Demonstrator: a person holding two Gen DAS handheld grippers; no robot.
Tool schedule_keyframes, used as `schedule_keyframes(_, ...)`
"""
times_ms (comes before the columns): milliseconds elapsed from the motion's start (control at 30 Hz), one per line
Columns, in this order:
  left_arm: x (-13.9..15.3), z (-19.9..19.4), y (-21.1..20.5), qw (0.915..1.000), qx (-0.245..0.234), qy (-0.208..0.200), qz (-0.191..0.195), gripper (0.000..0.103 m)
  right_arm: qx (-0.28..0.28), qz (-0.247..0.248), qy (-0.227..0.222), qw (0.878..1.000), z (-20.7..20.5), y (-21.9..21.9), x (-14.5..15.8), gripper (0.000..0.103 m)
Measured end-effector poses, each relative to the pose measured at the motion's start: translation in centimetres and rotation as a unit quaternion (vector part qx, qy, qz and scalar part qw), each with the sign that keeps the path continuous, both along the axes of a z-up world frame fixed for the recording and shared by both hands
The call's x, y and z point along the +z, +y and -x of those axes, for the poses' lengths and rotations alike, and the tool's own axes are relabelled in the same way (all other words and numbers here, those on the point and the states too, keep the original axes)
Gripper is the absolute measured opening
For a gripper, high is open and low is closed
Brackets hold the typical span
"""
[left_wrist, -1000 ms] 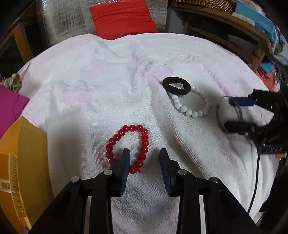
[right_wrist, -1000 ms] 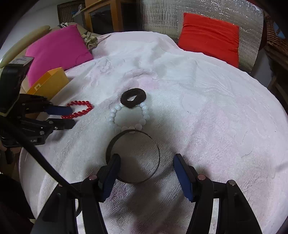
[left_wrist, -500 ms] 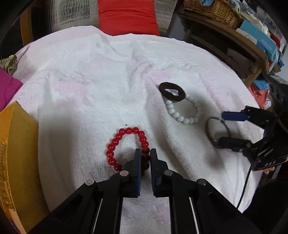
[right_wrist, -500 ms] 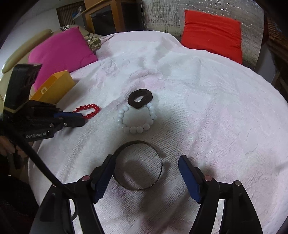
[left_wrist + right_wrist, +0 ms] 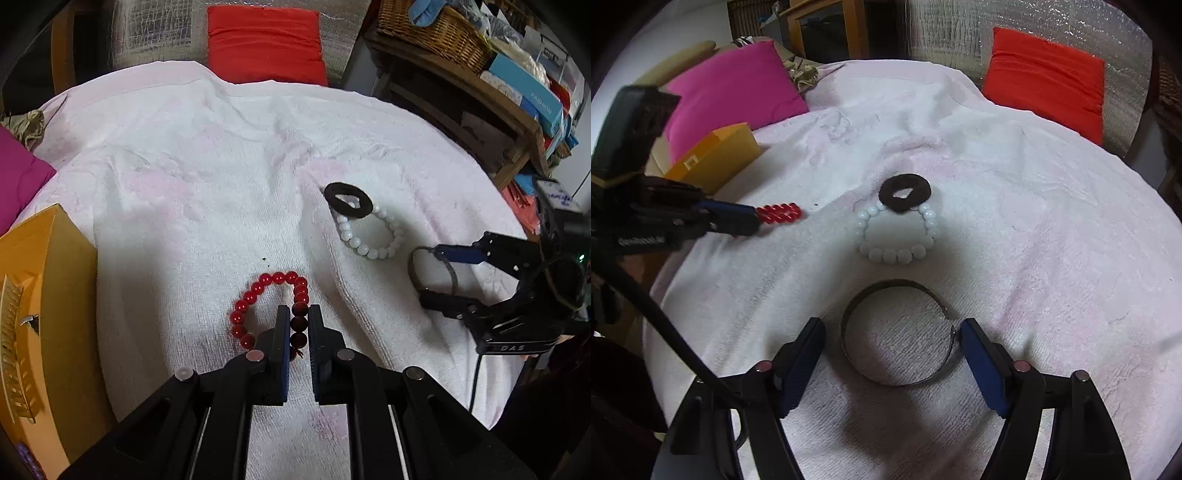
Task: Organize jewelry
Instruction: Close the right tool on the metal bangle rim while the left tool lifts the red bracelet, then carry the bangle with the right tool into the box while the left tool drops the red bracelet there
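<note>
Our left gripper point(image 5: 295, 325) pinches one side of the red bead bracelet point(image 5: 266, 306), jaws pressed onto its beads; the right gripper point(image 5: 892, 354) stands spread around the metal bangle point(image 5: 897, 332), not yet closed. We judge the task barely begun: nothing sits in the orange box point(image 5: 40, 325), which lies left of the red bracelet. Right of it rest the white bead bracelet point(image 5: 373, 236) and black ring point(image 5: 347, 199), overlapping. Red beads look glossy, round, loosely strung.
</note>
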State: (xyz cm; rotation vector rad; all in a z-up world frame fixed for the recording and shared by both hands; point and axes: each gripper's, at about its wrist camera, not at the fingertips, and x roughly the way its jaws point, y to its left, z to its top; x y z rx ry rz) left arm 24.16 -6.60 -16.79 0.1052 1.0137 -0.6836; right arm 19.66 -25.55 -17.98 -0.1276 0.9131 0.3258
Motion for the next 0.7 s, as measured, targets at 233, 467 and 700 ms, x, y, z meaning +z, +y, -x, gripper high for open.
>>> schedule_keyframes(233, 1.1, -0.3, 1.5, 0.9979, 0.022, 0.021, 0.058, 0.009, -0.012, -0.025, 0.002, 1.000, -0.2, -0.8, 0.5, 0.064)
schedule_keyframes(467, 2.9, 0.1, 3.1, 0.9910, 0.050, 0.027, 0.121, 0.009, -0.018, -0.074, -0.004, 0.997, -0.1, -1.2, 1.8, 0.064)
schedule_keyframes(700, 4.3, 0.9, 4.2, 0.9872, 0.067, 0.014, 0.144, 0.009, -0.014, -0.096, -0.015, 0.995, 0.4, -0.4, 2.9, 0.064)
